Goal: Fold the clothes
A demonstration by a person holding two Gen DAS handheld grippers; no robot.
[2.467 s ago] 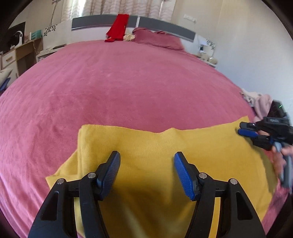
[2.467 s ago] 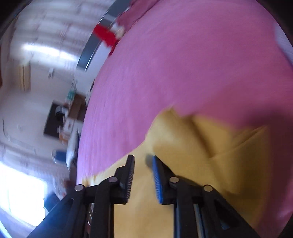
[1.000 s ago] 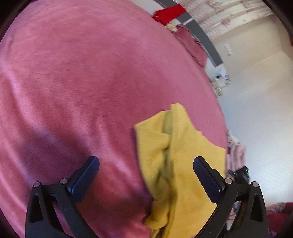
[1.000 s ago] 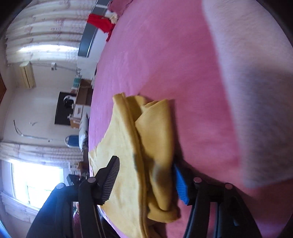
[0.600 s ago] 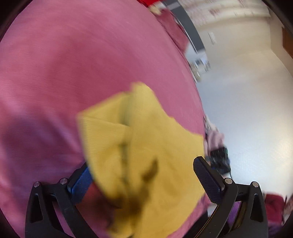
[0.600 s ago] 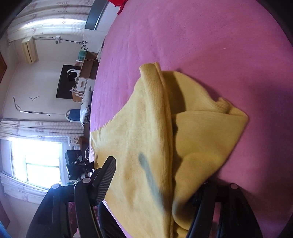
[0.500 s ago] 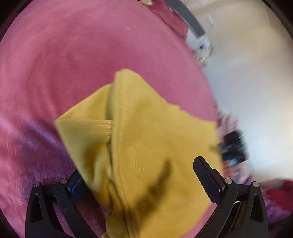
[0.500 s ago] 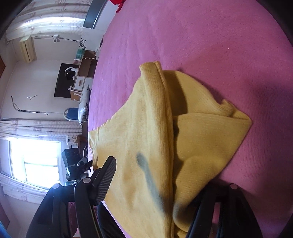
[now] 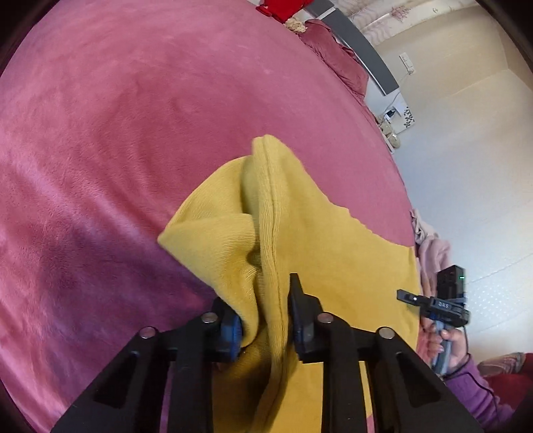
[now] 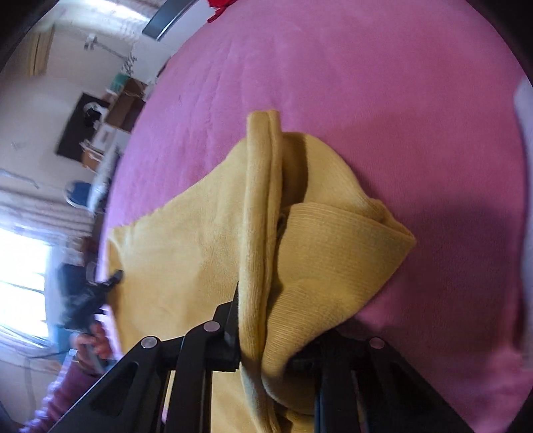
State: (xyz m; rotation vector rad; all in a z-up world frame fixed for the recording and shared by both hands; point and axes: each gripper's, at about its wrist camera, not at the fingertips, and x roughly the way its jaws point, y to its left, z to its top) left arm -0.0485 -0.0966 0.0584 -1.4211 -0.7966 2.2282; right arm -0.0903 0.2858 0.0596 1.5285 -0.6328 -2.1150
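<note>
A yellow knit garment (image 9: 299,233) lies on the pink bedspread (image 9: 133,116), bunched up at both ends. In the left wrist view my left gripper (image 9: 265,318) is shut on a raised fold of the yellow cloth, ribbed edge running between the pads. In the right wrist view my right gripper (image 10: 266,339) is shut on the other end of the yellow garment (image 10: 266,233); its right pad is hidden by cloth. The right gripper (image 9: 433,304) also shows at the far right of the left view, held by a hand. The left gripper (image 10: 90,293) appears blurred in the right view.
A red garment (image 9: 283,6) hangs on the grey headboard beside a dark pink pillow (image 9: 336,56). Pale pink clothes (image 9: 433,246) lie off the bed's right edge. A desk with boxes (image 10: 110,110) and a window (image 10: 20,273) stand beyond the bed's left side.
Both grippers were open around the bunched yellow cloth half a second ago; both have now closed on it. The garment was lying flat 2.5 s ago and is now gathered at each end.
</note>
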